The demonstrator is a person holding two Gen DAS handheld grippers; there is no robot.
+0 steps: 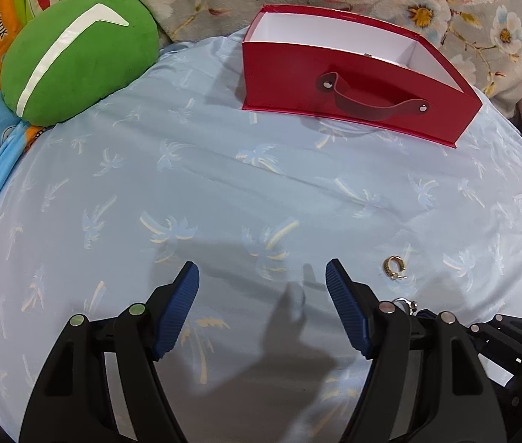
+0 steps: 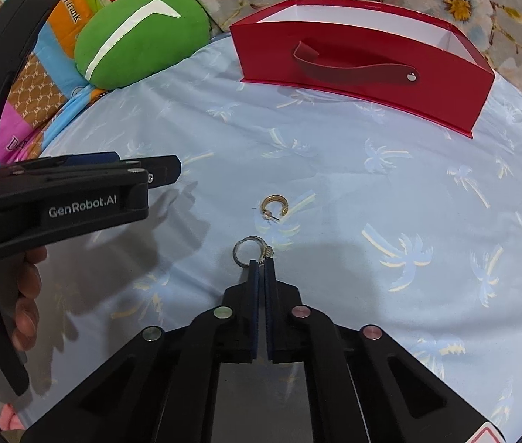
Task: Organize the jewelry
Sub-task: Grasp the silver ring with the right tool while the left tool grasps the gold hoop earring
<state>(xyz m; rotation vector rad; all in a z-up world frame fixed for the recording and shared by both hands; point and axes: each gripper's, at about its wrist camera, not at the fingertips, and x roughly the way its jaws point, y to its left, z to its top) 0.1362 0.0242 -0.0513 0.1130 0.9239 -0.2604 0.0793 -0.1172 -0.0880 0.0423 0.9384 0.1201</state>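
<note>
We see the silver ring (image 2: pixel 246 251) pinched at its edge between the pads of the right gripper (image 2: pixel 261 264), jaws pressed together on it just above the pale blue sheet (image 2: pixel 371 192). Just beyond lies the gold hoop earring (image 2: pixel 275 206) (loose on the fabric). The left gripper (image 1: pixel 262 277) has its fingers spread wide, holding nothing. Farther back stands the open red box (image 2: pixel 364 74), with a green cushion (image 2: pixel 139 37) to its left.

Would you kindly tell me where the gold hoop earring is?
The gold hoop earring lies on the blue bedsheet, just beyond the silver ring pinched by the right hand-held gripper.
</note>
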